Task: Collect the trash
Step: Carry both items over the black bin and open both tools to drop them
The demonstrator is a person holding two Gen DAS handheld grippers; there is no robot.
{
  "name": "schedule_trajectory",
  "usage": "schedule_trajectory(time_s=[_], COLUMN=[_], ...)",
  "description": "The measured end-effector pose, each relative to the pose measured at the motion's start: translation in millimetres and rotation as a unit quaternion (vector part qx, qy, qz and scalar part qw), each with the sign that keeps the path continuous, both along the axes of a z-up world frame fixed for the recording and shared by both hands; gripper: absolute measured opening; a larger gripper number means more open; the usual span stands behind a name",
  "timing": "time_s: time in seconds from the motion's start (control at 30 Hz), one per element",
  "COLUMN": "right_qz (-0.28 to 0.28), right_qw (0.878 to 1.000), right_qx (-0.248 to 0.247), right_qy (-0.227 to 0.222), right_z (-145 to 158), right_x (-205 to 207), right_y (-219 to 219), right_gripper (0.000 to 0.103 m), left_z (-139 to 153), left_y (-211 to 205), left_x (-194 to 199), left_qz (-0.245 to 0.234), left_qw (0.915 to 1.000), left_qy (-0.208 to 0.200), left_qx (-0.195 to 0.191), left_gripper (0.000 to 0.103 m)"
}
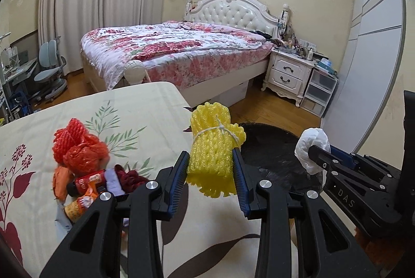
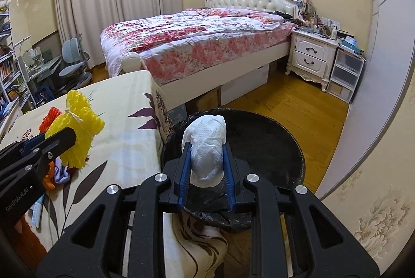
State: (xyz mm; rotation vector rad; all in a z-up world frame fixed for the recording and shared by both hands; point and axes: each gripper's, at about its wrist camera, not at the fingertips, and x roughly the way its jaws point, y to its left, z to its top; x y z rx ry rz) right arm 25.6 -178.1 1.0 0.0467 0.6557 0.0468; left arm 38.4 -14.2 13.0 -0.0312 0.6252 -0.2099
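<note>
Both grippers, left point(image 1: 210, 175) and right point(image 2: 206, 170), are black plastic frames with cut-out arms, silver round screws at the joints and ribbed blue pads lining the jaws. White "GenRobot.AI" lettering marks the left one's side.

Foam net bundle point(image 1: 211, 158) sits btwn left gripper point(image 1: 210, 169) fingers, over table point(image 1: 129, 122) edge; trash pile point(image 1: 85, 169) left of it. Tissue wad point(image 2: 206, 151) in right gripper point(image 2: 206, 161), above bin point(image 2: 272, 148); bed point(image 2: 194, 44) beyond both
</note>
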Motion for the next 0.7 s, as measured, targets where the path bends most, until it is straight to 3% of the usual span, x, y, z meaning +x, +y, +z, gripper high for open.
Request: schedule_trajectory(time_s=[0.7], right_qz=[-0.04], right_qw=[0.999], right_qx=[0.022], right_qy=[0.017], right_z=[-28.1], right_x=[48.1], right_y=[-46.7], right_gripper=[0.023], left_z=[-37.4], left_y=[-67.9], left_x=[68.0], left_qz=[-0.037], left_qw=[0.9983], left_qy=[0.035], left_qx=[0.026], left_gripper=[0.036])
